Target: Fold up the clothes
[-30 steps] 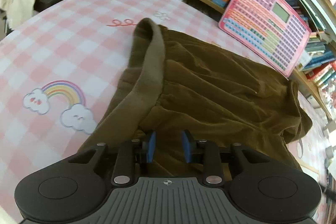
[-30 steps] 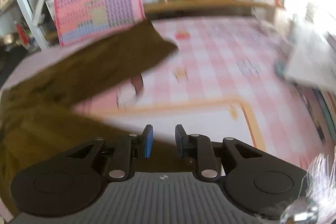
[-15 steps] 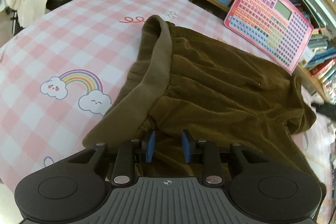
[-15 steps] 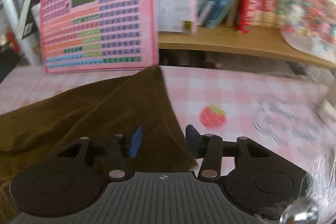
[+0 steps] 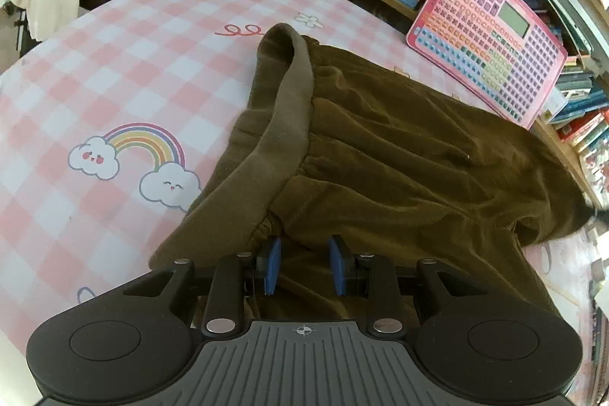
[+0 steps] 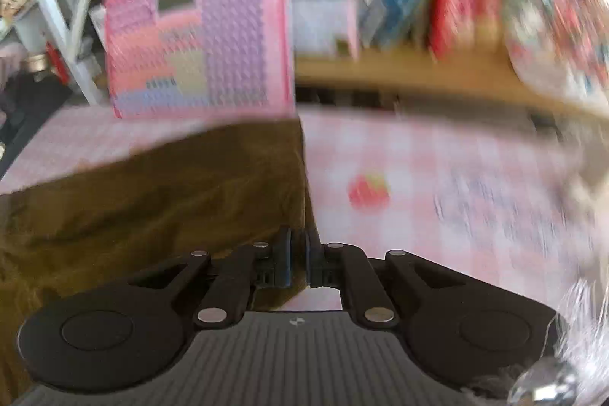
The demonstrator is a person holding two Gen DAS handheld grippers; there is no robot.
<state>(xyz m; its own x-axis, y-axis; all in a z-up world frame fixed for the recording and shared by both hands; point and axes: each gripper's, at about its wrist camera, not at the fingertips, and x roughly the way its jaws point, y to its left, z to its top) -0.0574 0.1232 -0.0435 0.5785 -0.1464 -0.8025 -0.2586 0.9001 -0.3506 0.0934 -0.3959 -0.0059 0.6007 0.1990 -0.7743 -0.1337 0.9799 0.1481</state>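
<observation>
The brown trousers [image 5: 380, 155] lie crumpled on the pink checked cloth [image 5: 114, 82]. The left gripper [image 5: 304, 265] hovers at the waistband [image 5: 289, 109], jaws spread. The right gripper [image 6: 298, 261] has its jaws pinching the trouser hem

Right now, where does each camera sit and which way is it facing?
Left wrist: on the left claw, looking along its open fingers over the brown pants at their waistband end, toward the pink toy keyboard; only the claw shows.
Right wrist: on the right claw, shut on the pants' far edge, facing the bookshelf; blurred.
Shared: pants, keyboard, checked pink cloth.
</observation>
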